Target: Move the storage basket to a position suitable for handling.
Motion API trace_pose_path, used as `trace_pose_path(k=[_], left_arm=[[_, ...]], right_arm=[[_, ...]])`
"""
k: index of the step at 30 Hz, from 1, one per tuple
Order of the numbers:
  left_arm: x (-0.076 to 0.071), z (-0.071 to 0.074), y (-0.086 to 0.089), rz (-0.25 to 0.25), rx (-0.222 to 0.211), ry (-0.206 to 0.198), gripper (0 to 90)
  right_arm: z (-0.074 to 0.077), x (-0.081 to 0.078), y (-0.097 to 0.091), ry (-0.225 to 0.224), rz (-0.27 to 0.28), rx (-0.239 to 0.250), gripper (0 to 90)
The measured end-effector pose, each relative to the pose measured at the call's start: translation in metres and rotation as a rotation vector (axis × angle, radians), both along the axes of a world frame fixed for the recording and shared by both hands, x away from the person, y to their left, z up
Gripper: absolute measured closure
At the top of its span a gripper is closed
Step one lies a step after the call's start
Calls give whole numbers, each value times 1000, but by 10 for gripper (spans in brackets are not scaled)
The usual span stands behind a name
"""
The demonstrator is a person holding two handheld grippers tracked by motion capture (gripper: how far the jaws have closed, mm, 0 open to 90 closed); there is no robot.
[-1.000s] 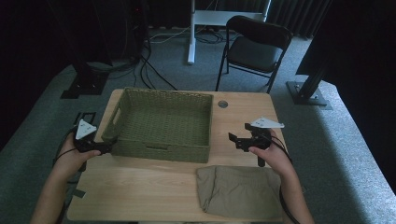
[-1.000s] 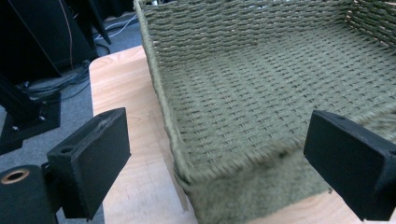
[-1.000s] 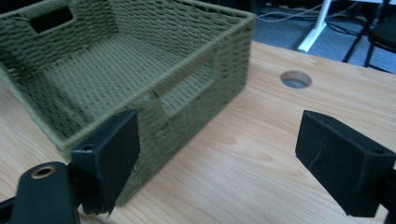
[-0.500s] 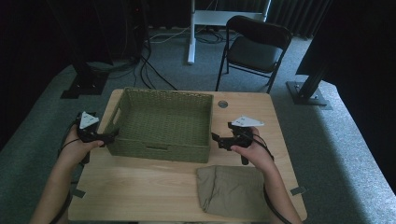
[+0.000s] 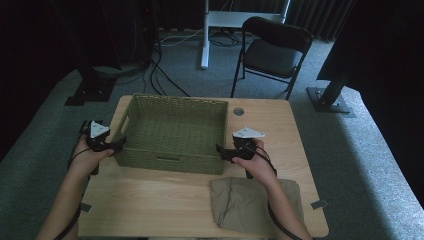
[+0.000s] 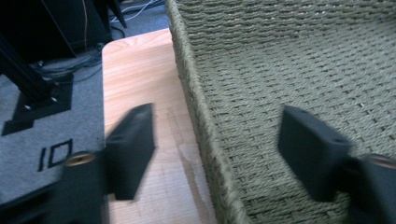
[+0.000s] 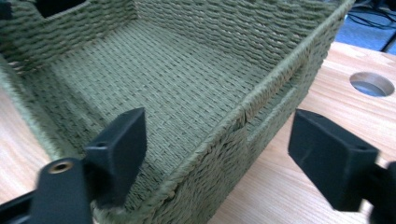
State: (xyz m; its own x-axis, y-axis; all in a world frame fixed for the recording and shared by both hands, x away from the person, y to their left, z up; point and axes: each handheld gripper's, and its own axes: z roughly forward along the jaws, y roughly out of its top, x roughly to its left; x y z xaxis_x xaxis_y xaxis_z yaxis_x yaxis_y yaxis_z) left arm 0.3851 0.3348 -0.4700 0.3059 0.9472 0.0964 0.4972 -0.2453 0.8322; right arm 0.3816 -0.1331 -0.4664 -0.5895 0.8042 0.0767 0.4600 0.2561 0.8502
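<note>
A green woven basket [image 5: 172,132] sits on the wooden counter [image 5: 150,200], toward its far half, with a person's hands at either end of it. The left tool [image 5: 116,145] is at the basket's left wall; in the left gripper view its jaws straddle that wall's rim [image 6: 201,121], one jaw outside over the bare wood and one inside over the woven floor. The jaws have just been closing, yet a clear gap shows on both sides of the rim, so the pads are not pressing on it. The right tool [image 5: 221,151] is at the basket's right wall, near the front corner. In the right gripper view its jaws likewise stand either side of the rim [image 7: 261,100], one inside the basket and one outside above the counter, next to the handle slot [image 7: 275,116] in that wall. These jaws have also just been closing, and still stand off the weave on both sides. A folded tan cloth [image 5: 245,205] lies on the counter's near right part, under the right forearm, just in front of the basket and apart from it. A round hole [image 5: 238,111] in the counter shows beyond the basket's right far corner.
</note>
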Motion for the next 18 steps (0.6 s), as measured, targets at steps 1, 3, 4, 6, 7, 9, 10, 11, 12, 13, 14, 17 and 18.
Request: trace_pose_path(k=[1, 3, 4, 6, 7, 9, 10, 11, 12, 13, 14, 17, 18], left_arm=[[0, -1, -1, 3, 5, 3, 393], [0, -1, -2, 14, -1, 12, 461], [0, -1, -3, 17, -10, 19, 483], [0, -2, -5, 26, -22, 18, 545], [0, -2, -6, 38, -29, 22, 595], [0, -3, -8, 60, -49, 30, 664], [-1, -3, -8, 75, -49, 31, 676], [-1, -3, -9, 87, -43, 31, 697], [-2, -3, -11, 100, -40, 31, 709], [-2, -3, -12, 112, -37, 29, 718], [-3, -3, -13, 124, -33, 29, 728], [-4, -3, -17, 150, -29, 28, 744], [-5, -3, -19, 154, -29, 28, 744]], right_arm=[[-1, 0, 1, 1, -5, -10, 284], [-3, 0, 3, -14, -7, -37, 352], [-3, 0, 3, -23, -2, -45, 361], [-4, 0, 4, -19, 6, -37, 406], [-4, 0, 4, -10, 4, -30, 432], [-4, -1, 6, 13, -8, -21, 468], [-3, -1, 8, 9, -13, -28, 484], [-3, -2, 9, 13, -19, -32, 521], [-2, -2, 11, 18, -29, -35, 529], [-2, -2, 12, 21, -38, -42, 536], [-1, -2, 13, 27, -50, -41, 550], [0, -2, 13, 44, -82, -30, 584], [1, -1, 13, 45, -93, -30, 596]])
